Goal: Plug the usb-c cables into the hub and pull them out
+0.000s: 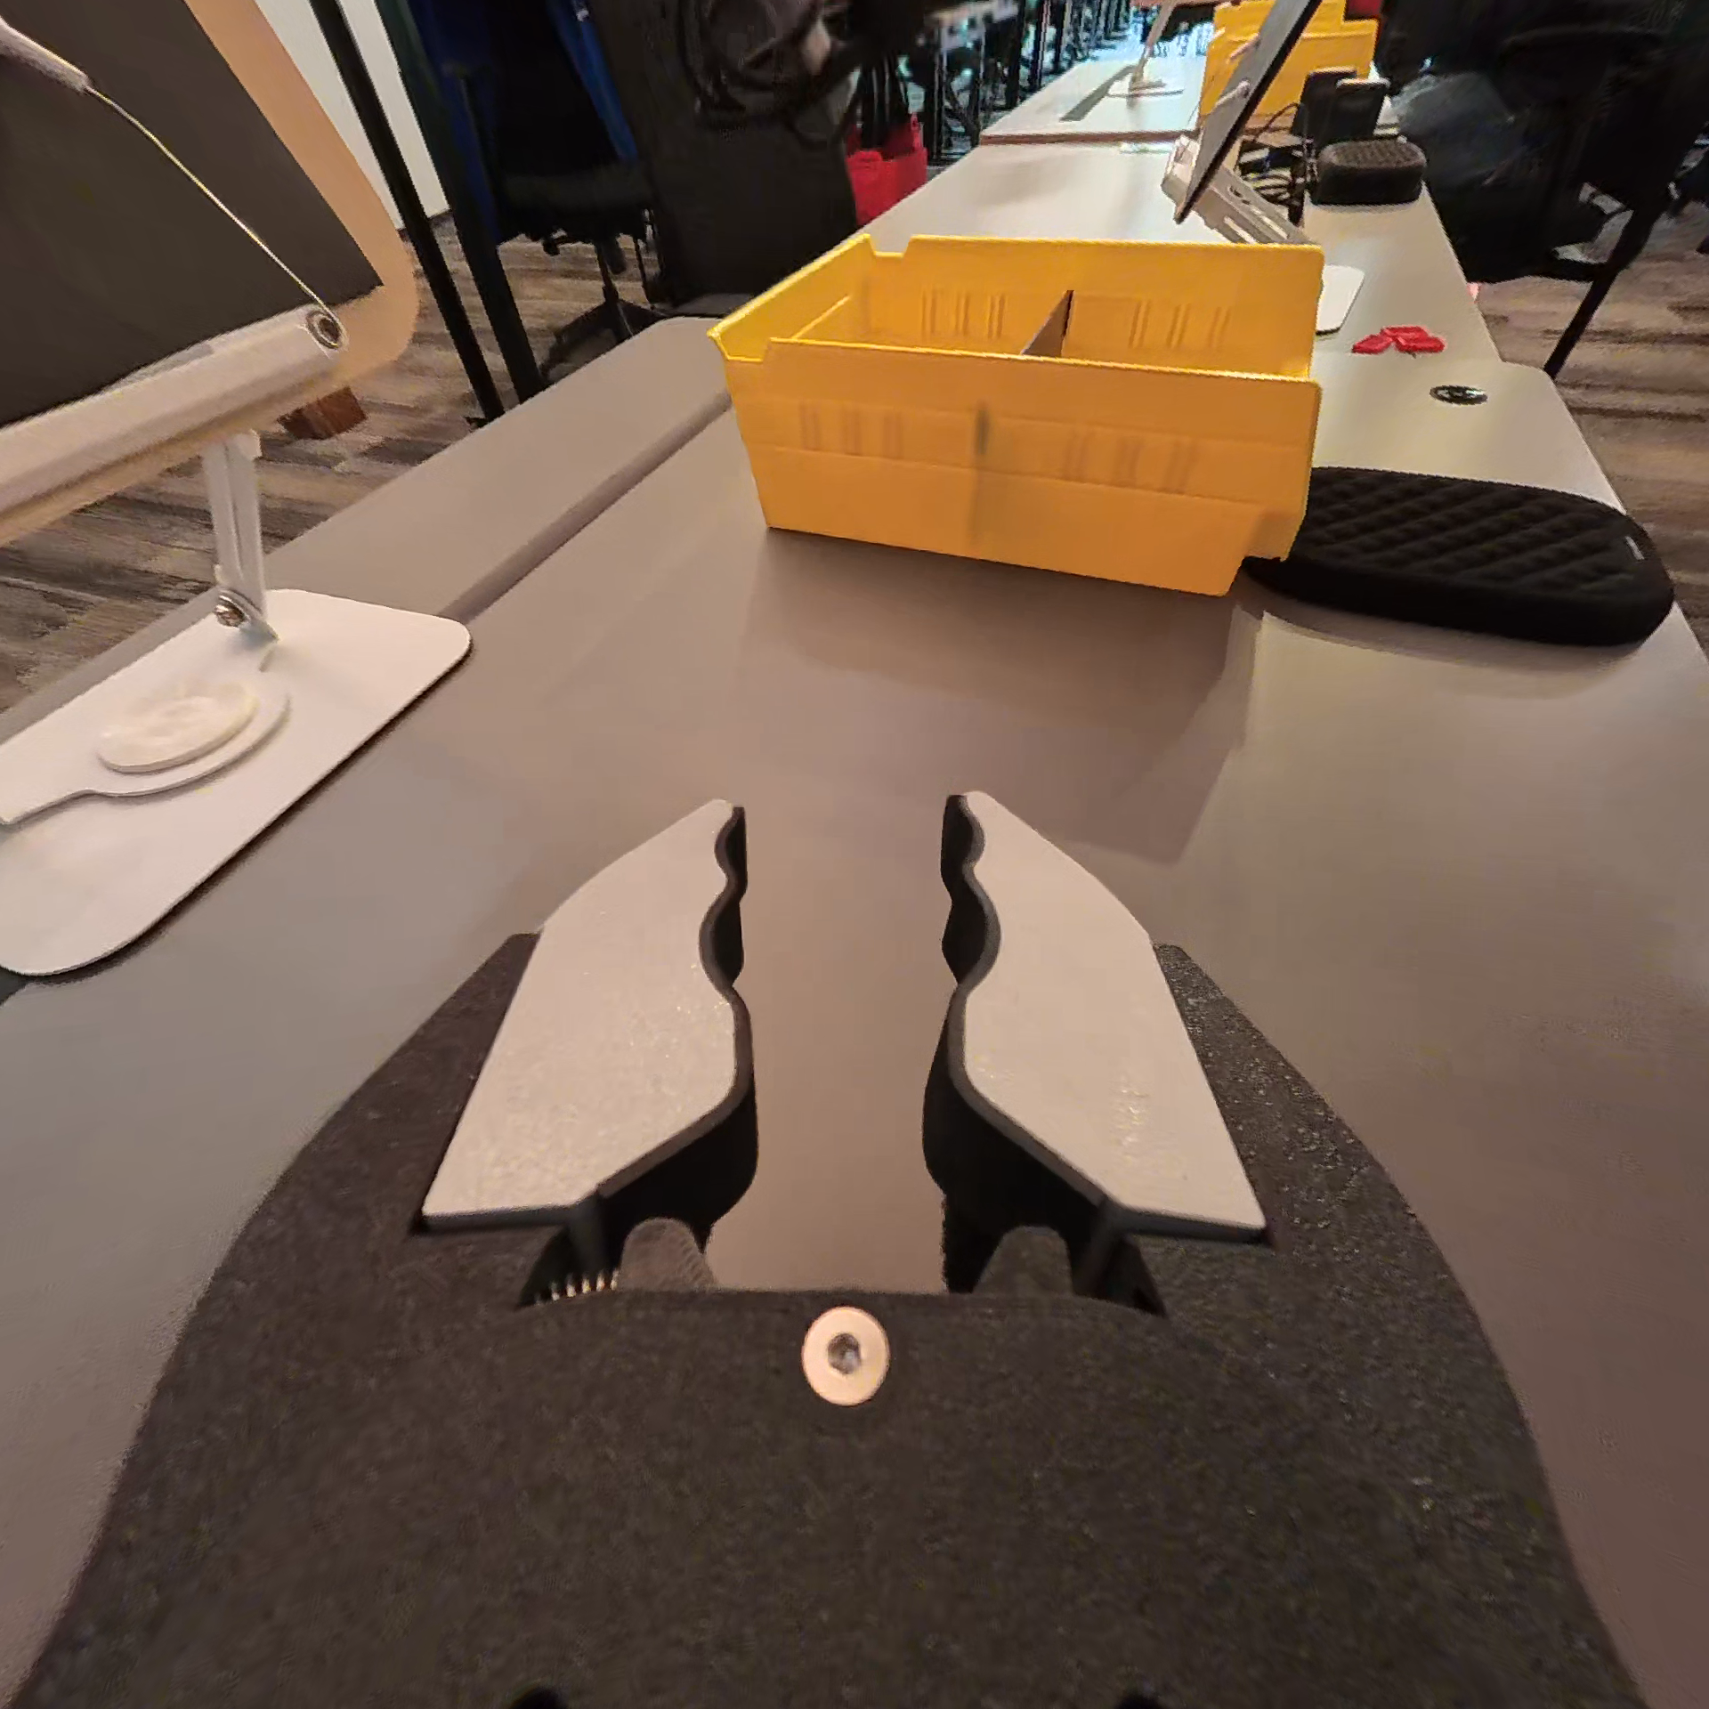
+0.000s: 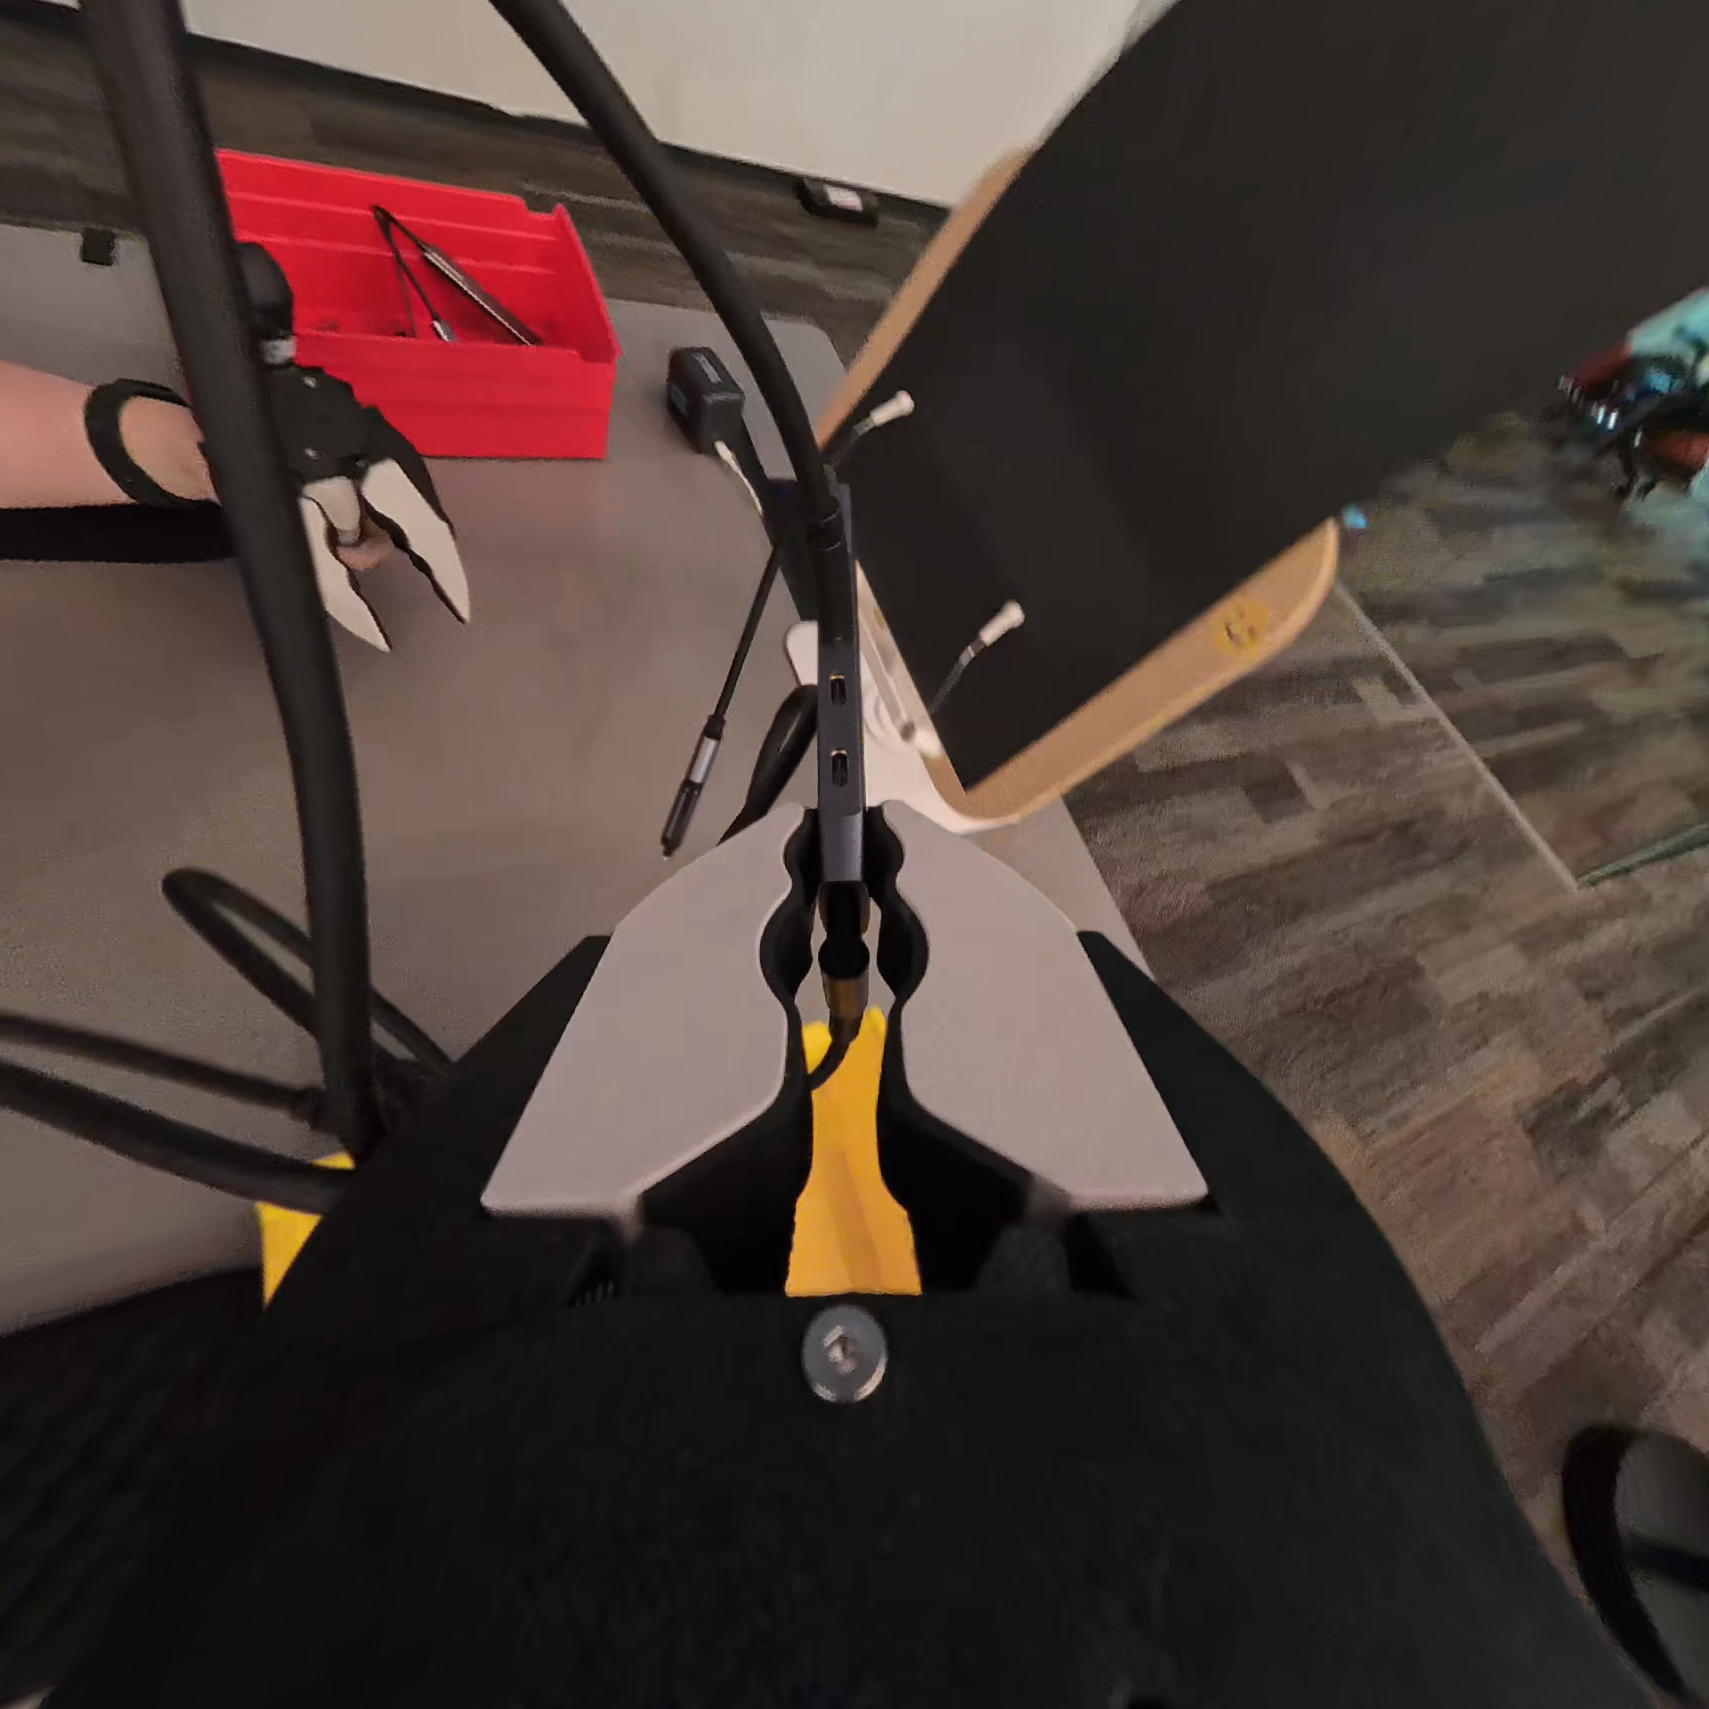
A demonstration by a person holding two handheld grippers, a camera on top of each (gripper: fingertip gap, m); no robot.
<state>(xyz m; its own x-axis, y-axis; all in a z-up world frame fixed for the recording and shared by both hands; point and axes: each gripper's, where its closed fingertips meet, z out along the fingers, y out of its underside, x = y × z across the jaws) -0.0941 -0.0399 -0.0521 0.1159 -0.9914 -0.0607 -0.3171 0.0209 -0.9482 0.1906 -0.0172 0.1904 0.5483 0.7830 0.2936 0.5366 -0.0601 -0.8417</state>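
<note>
From the left wrist view we look along a smooth, matte grey worktop [image 1: 925, 703] that runs on into a long room of further desks and dark office chairs over a mottled grey-brown carpet. Our left gripper [image 1: 842, 818] sits low over the bare surface, its pale, wavy-edged fingers [image 1: 638, 999] apart with nothing between them, set in a coarse black body. Ahead stands a glossy yellow bin [image 1: 1026, 444] of ribbed plastic with a divider inside, and just beside its right corner lies a quilted black pad [image 1: 1470, 564]. To the left a flat white stand [image 1: 231, 721] carries a tilted dark panel with a tan rim. From the right wrist view we see the same grey worktop ending at a white wall and patterned carpet, with the dark, tan-edged panel [image 2: 1202, 416] slanting across the upper right. Our right gripper [image 2: 843, 814] has its fingers clamped on the hub [image 2: 840, 740], a slim dark metallic bar held lifted above the worktop, two small ports showing along its side and a thick black cable [image 2: 666, 185] arching away from its far end. A loose usb-c cable [image 2: 703, 749] lies on the worktop just left of the hub. Farther back rests a red tray [image 2: 444, 314] holding thin dark tools, a small black adapter [image 2: 703, 393] beside it, and the left gripper [image 2: 425, 629] hangs near with fingers spread.
</note>
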